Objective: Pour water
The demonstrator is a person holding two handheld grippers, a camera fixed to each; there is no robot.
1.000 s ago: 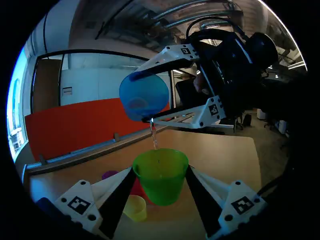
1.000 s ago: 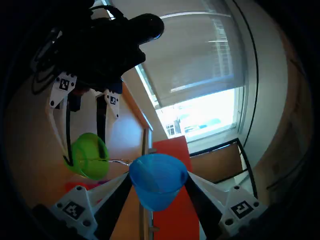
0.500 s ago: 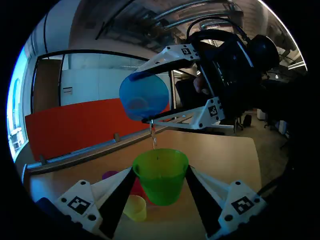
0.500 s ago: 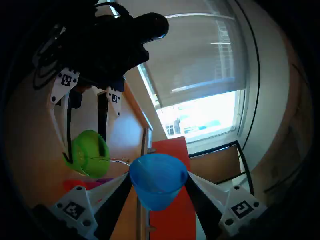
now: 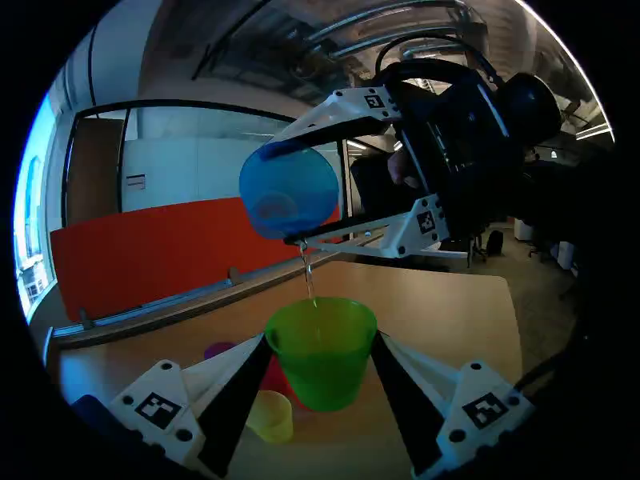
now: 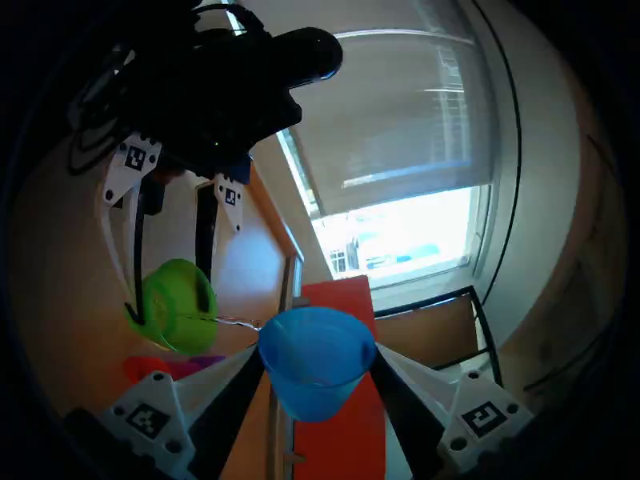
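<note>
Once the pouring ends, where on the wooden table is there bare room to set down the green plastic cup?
In the left gripper view the wooden table looks bare beyond and right of the green plastic cup. Crowded at lower left: a yellow cup, a purple cup and a red cup stand close together.

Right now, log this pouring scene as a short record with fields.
Left gripper: jaws shut on green cup, held upright
Right gripper: jaws shut on blue cup, tipped above the green cup
Water: thin stream falling from the blue cup's rim into the green cup
Table: wooden, below both cups
Also on table: yellow cup, purple cup
</note>
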